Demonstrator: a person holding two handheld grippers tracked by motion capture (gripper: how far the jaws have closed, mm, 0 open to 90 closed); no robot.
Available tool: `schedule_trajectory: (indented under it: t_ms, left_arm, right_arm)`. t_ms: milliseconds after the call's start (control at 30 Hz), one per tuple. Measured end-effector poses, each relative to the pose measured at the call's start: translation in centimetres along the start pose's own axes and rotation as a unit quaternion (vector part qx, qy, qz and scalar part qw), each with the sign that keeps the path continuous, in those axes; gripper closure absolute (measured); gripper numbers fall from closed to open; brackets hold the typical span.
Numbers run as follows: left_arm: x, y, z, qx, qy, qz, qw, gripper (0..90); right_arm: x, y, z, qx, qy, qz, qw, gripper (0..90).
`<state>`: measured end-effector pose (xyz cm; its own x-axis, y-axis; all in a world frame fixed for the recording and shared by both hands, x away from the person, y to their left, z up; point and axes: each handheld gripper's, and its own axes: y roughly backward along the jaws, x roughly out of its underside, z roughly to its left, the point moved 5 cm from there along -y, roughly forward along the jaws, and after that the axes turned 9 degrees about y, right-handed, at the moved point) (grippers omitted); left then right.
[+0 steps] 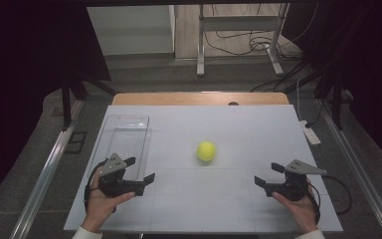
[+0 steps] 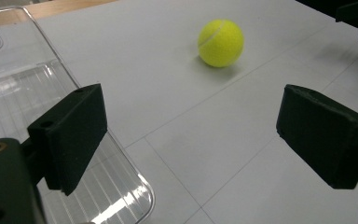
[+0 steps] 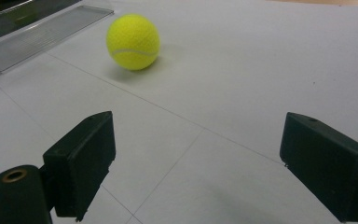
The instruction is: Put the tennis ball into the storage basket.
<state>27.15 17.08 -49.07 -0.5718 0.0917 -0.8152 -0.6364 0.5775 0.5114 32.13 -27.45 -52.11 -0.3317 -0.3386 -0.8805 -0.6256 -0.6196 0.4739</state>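
A yellow tennis ball (image 1: pixel 206 151) rests on the white table top (image 1: pixel 238 129), near its middle. It lies ahead of both grippers, far off in the left gripper view (image 2: pixel 220 42) and in the right gripper view (image 3: pixel 133 41). My left gripper (image 1: pixel 140 169) sits at the front left beside a clear plastic tray (image 1: pixel 126 142), jaws wide apart and empty. At the front right my right gripper (image 1: pixel 269 174) stands open too, nothing between its jaws. In each gripper view the two black pads (image 2: pixel 72 135) (image 3: pixel 81 161) stand far apart over bare table.
The clear tray (image 2: pixel 23 93) lies along the left side of the table, empty, its near corner under my left gripper's left pad. A wooden strip (image 1: pixel 199 98) edges the table's far side. A white power strip (image 1: pixel 310 133) hangs off the right edge. Metal rails flank the table.
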Motion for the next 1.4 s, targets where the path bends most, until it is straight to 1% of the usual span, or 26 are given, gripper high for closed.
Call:
schedule_trajectory:
  t_ms: [133, 400, 467, 700, 900, 1067, 1400]
  left_arm:
    - [-0.3, -0.2, -0.3, 0.002, -0.007, -0.003, 1.0, 9.5]
    - [-0.8, -1.2, -1.1, 0.011, -0.018, 0.005, 0.9998, 9.4]
    - [-0.9, -1.4, -1.3, 0.014, -0.018, 0.006, 0.9997, 9.4]
    - [-1.5, -2.0, -1.9, 0.017, -0.029, 0.003, 0.9994, 9.5]
    - [-1.7, -2.3, -2.1, 0.021, -0.029, 0.008, 0.9993, 9.5]
    - [-1.9, -2.4, -2.3, 0.023, -0.03, 0.007, 0.9993, 9.5]
    - [-2.2, -3.1, -2.8, 0.029, -0.037, 0.013, 0.9988, 9.4]
  right_arm:
    - [0.0, 0.0, 0.0, -0.002, 0.0, 0.001, 1.0, 10.7]
    - [0.1, -0.1, 0.1, -0.002, 0.001, 0.001, 1.0, 10.7]
    - [0.1, -0.1, 0.0, -0.002, 0.001, 0.0, 1.0, 10.8]
    - [0.3, -0.2, 0.0, -0.001, 0.004, 0.003, 1.0, 11.0]
    - [0.4, -0.2, -0.1, 0.001, 0.002, 0.005, 1.0, 11.0]
    - [0.4, -0.2, -0.1, 0.002, 0.003, 0.006, 1.0, 11.0]
    - [0.6, -0.2, 0.0, 0.002, 0.005, 0.008, 1.0, 11.0]
